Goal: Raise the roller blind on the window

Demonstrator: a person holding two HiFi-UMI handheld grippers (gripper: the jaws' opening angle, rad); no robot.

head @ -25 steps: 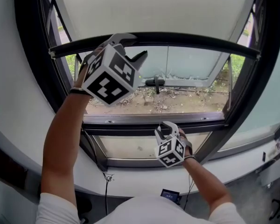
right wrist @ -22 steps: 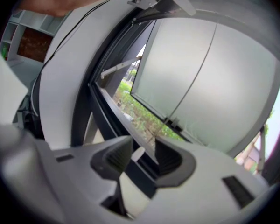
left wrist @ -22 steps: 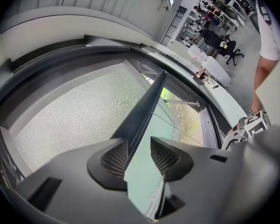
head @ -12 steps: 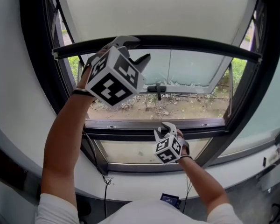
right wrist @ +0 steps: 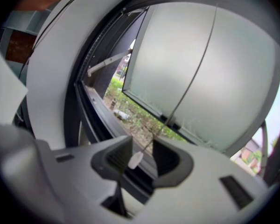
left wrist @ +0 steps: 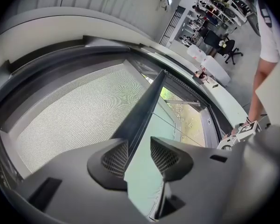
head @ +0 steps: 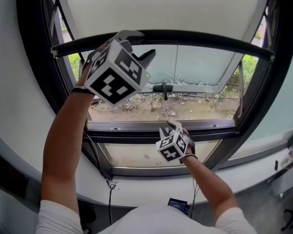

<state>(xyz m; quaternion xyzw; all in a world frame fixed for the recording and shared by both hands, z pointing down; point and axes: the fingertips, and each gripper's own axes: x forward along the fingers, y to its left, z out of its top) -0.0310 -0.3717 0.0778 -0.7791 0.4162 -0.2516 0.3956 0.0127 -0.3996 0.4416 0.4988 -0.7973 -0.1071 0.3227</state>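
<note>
The pale roller blind (head: 161, 9) hangs partly down, ending in a dark bottom bar (head: 210, 38) across the window. My left gripper (head: 138, 46) is raised at the bar's left part, open; its upper finger lies at the bar and the lower one hangs below it. In the left gripper view the bar (left wrist: 147, 101) runs down beside the left pad of this gripper (left wrist: 139, 157), and glass shows in the gap. My right gripper (head: 172, 127) is low at the frame, open. A small white cord toggle (right wrist: 135, 160) hangs untouched between the jaws of that gripper (right wrist: 141, 158).
The dark window frame (head: 151, 130) encloses a tilted sash (head: 195, 65) with a black handle (head: 162, 87). Gravel and plants lie outside. Below runs a white sill (head: 136, 186) with a dangling cable (head: 110, 194) and a small device (head: 178, 204).
My right gripper has shifted a little left and closer to the lower frame. The left gripper stays at the blind's bar, jaws unchanged.
</note>
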